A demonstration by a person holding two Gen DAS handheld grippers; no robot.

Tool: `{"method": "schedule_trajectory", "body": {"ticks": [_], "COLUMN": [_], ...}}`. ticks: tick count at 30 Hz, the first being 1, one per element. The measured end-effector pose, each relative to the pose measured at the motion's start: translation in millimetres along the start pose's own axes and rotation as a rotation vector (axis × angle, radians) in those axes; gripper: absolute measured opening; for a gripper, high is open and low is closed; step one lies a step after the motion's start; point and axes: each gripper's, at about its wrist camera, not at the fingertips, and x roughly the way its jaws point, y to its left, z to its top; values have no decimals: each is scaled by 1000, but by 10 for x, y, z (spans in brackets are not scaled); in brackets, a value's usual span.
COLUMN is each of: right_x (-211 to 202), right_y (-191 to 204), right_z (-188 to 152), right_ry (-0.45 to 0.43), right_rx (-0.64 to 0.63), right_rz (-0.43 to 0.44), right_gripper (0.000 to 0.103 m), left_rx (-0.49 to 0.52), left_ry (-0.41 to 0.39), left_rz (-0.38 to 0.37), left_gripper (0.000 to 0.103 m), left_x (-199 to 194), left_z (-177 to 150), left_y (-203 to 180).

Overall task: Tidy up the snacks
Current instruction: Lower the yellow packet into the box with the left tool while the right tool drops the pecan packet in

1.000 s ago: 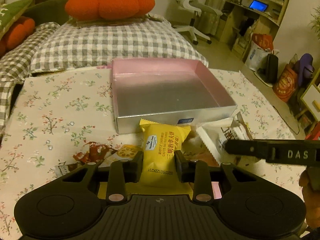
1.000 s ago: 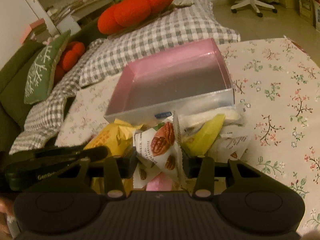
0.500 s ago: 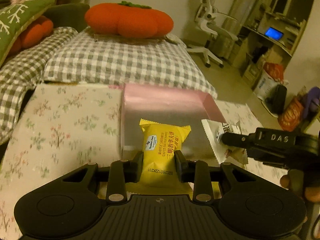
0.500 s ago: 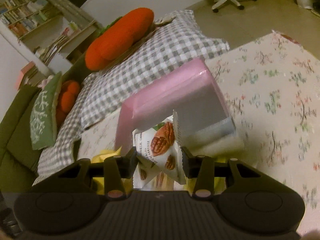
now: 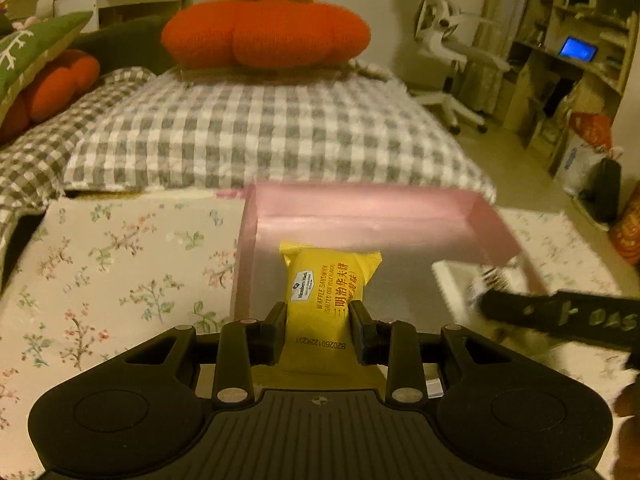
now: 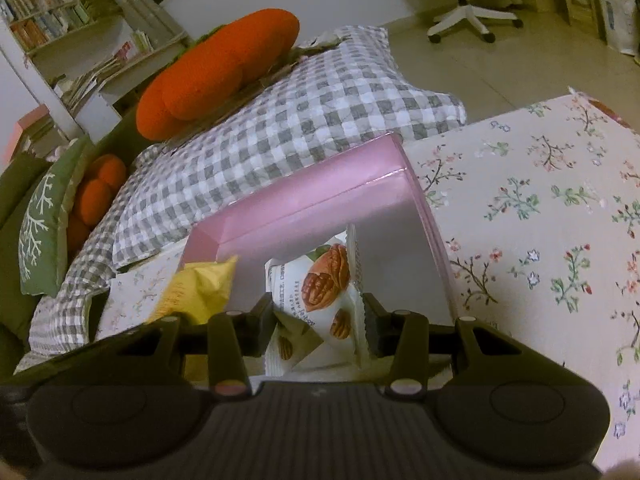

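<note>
The left gripper is seen clamped on a yellow waffle packet, whose sides are pinched between the two fingers while its upper part stands out ahead of them. The packet's lower end is hidden behind the gripper body. Directly ahead of and below the fingers lies the pink box, open at the top; only its far wall and side walls are clearly seen, the near wall being covered by the gripper. The packet is held over the box's grey floor.

To the right of the left gripper, the right gripper is seen from the side as a dark blurred bar; what it carries there is smeared by motion and cannot be read.

In the right wrist view, the right gripper is closed on a white walnut packet, which is squeezed and creased between the fingers; its lower edge is cut off by the gripper body. The pink box lies just ahead, its floor mostly hidden by the packet. To the left of the fingers, a corner of the yellow waffle packet is seen. The flowered cloth spreads under the box and off to the right.
</note>
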Motion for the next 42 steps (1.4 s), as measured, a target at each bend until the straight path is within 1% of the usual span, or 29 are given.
{"method": "schedule_trajectory", "body": {"ticks": [3,7,13,15,17,18,19,21,23,26,27,28,31,34,39,42], "right_x": [32,68,19,-15,-59,-86,-114,-179,-238,-319,-345,-365,-427,-479,-588,-668], "right_y": [7,20,15,7,9,6,6,19,43,39,31,24,8,32,105,143], "right_z": [-9,-23,-43,-61,-64,-63,-55,-39,-20,-8,-9,-13,-43,-83,-164,-227], "right_ry": [12,67,145,150,140,135,131,119,106,92,86,82,82,89,100,108], "right_rx": [-21,-45,14,27,33,40,47,52,42,28,27,27,29,20,-5,-17], "right_rz": [-27,-53,-15,-6,3,9,16,27,24,13,7,0,-13,-23,-40,-51], "right_gripper": [41,39,39,39,39,41,46,52,54,66,72,76,82,86,91,93], "left_rx": [-4,2,-12,-22,-38,-45,-48,-47,-46,-43,-46,-49,-40,-38,-48,-43], "left_ry": [-6,25,78,70,45,35,26,5,-15,-15,-6,2,6,10,25,50], "left_rz": [0,20,45,36,12,-1,-10,-14,-23,-30,-34,-39,-47,-53,-61,-50], "left_gripper": [30,30,31,31,30,30,30,30,31,34,41,52,67,79,89,92], "left_x": [25,-12,-59,-82,-104,-105,-105,-95,-93,-104,-116,-129,-220,-340,-574,-701], "left_z": [-41,-38,-37,-49,-67,-67,-72,-74,-76,-97,-106,-114,-140,-162,-241,-326], "left_y": [12,16,62,86,122,133,141,158,174,188,190,191,185,200,277,314]}}
